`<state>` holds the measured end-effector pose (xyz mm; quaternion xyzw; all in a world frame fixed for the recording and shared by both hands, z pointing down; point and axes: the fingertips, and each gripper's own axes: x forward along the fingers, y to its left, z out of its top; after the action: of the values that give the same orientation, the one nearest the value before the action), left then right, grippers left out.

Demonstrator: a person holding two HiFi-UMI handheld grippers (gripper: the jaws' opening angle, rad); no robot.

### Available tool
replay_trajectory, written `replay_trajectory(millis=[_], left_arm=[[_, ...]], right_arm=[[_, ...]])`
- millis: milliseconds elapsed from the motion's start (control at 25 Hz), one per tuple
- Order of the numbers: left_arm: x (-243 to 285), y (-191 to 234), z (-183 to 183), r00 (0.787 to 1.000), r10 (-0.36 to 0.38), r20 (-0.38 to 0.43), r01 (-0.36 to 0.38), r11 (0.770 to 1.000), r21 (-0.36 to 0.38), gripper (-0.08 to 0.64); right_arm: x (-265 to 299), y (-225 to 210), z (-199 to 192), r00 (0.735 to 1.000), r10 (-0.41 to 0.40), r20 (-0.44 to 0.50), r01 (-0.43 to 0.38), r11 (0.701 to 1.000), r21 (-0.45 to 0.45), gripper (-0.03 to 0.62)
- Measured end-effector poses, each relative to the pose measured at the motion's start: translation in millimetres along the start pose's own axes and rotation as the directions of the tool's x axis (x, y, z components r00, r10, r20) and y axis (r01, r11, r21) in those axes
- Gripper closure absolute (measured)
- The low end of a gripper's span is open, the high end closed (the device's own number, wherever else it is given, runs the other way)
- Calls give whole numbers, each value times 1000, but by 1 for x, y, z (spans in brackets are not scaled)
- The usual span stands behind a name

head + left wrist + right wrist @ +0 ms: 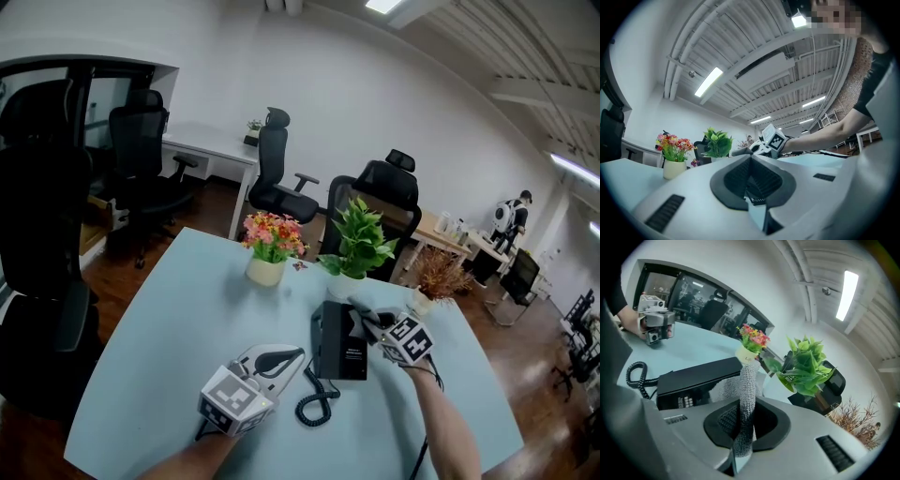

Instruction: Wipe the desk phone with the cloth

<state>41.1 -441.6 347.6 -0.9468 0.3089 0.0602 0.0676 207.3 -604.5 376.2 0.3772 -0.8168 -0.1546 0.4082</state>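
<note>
The left gripper (292, 357) is nearest to the person, on the near left side of the desk phone (339, 345). Its jaws are closed together with nothing in them, and its tip is just beside the phone. The phone's curly cord (316, 405) lies in a loop in front of the phone, near that gripper. The black phone sits flat in the middle of the pale blue table (178, 337). The right gripper (740, 425) is at the far right corner of the phone. Its jaws are squeezed tight on a grey cloth (749, 380), which sticks out past the tips and seems to rest on the phone's far end, though I can't be sure it touches. To wipe well, it is best to keep that squeeze firm so the cloth does not slip out. Lay the loose part flat on the phone and drag it slowly from the far end to the near end. The left gripper could press on the phone's near edge so the phone does not slide. Stay off the cord. Past the phone stand a pot of flowers (267, 248), a green plant (361, 242) and a dry brown plant (439, 277), so do not push that way.
</note>
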Motion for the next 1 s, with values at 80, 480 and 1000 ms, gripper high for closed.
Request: replay_trajectory(millis=[80,480,1000], left_arm=[[-1,-1,2,1000,0,3,0,1000,-2,546],[-9,-21,2,1000,-16,-10,16,1000,-15,545],[-9,-71,-5,992,-121,-30,123,991,56,545]], right_arm=[[-13,26,-9,999,45,-12,-45,999,-21,597],[-69,125,-52,987,156,-30,-158,987,-41,597],[-168,147,-19,924,10,383,-132,946,295,595]])
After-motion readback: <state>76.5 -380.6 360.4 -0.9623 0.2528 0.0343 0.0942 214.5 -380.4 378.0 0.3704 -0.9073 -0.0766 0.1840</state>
